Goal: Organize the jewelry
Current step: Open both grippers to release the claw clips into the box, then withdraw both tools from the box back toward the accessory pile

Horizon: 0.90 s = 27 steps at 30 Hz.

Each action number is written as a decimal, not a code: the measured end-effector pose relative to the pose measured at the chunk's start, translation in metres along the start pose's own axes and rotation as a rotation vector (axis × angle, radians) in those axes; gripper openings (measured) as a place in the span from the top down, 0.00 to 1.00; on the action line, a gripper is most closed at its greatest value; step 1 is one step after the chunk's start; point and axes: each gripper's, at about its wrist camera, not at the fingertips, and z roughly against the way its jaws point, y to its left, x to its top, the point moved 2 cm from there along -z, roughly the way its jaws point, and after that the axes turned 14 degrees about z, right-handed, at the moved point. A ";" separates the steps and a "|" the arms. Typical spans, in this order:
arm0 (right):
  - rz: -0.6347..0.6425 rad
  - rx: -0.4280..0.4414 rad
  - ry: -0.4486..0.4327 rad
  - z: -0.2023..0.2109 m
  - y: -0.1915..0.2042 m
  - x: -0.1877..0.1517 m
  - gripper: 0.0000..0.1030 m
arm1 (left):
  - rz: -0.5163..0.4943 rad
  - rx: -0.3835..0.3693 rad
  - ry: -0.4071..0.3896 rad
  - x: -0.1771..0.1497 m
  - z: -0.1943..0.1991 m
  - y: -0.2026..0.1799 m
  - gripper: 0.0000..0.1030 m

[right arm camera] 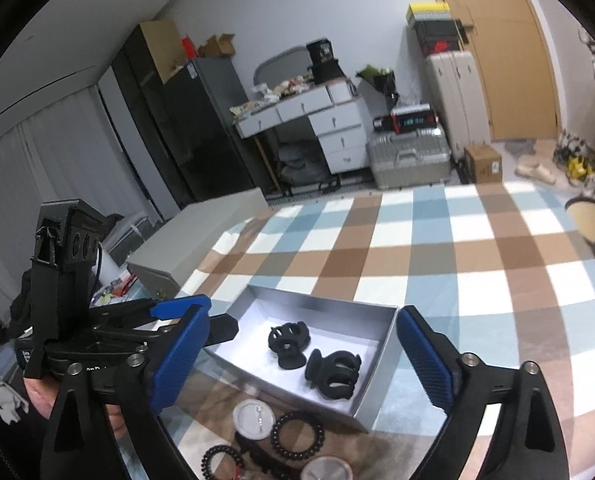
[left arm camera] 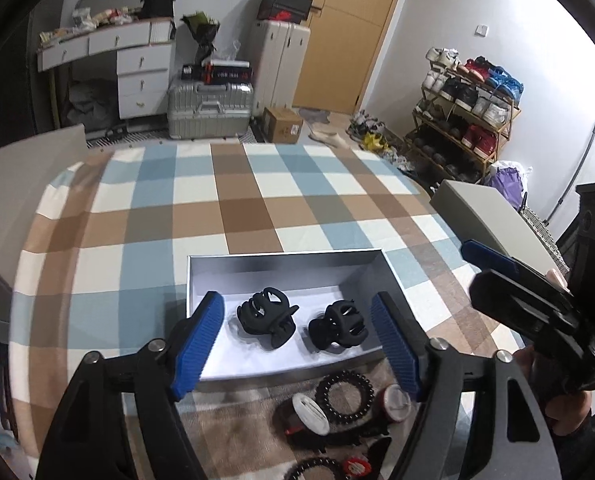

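Observation:
A shallow grey box [left arm camera: 281, 260] [right arm camera: 381, 364] lies on the checked tablecloth. Two black claw hair clips lie in it: one to the left [left arm camera: 267, 316] [right arm camera: 289, 340], one to the right [left arm camera: 337, 326] [right arm camera: 333, 372]. In front of the box lie black spiral hair ties [left arm camera: 345, 396] [right arm camera: 297, 436], round badges [left arm camera: 310, 412] [right arm camera: 253, 418] and other small pieces. My left gripper [left arm camera: 297, 344] is open and empty above the box's near side. My right gripper [right arm camera: 301, 364] is open and empty, over the box. It also shows at the right of the left wrist view [left arm camera: 497, 276].
The table [left arm camera: 233, 200] carries a blue, brown and white checked cloth. Grey chair backs stand at the left [left arm camera: 17, 184] and right [left arm camera: 485, 216]. Beyond are a suitcase [left arm camera: 211, 108], drawers and a shoe rack [left arm camera: 465, 120].

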 end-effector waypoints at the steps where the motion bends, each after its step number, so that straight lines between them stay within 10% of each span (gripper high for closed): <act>1: 0.005 -0.006 -0.013 0.005 0.002 0.000 0.01 | -0.002 0.005 -0.013 -0.001 0.004 -0.001 0.20; 10: 0.055 -0.064 -0.060 0.040 0.021 -0.011 0.00 | 0.000 0.070 -0.120 -0.020 0.027 -0.005 0.16; 27: 0.059 -0.149 -0.006 0.077 0.049 -0.064 0.00 | 0.050 0.100 -0.086 -0.083 0.042 0.006 0.02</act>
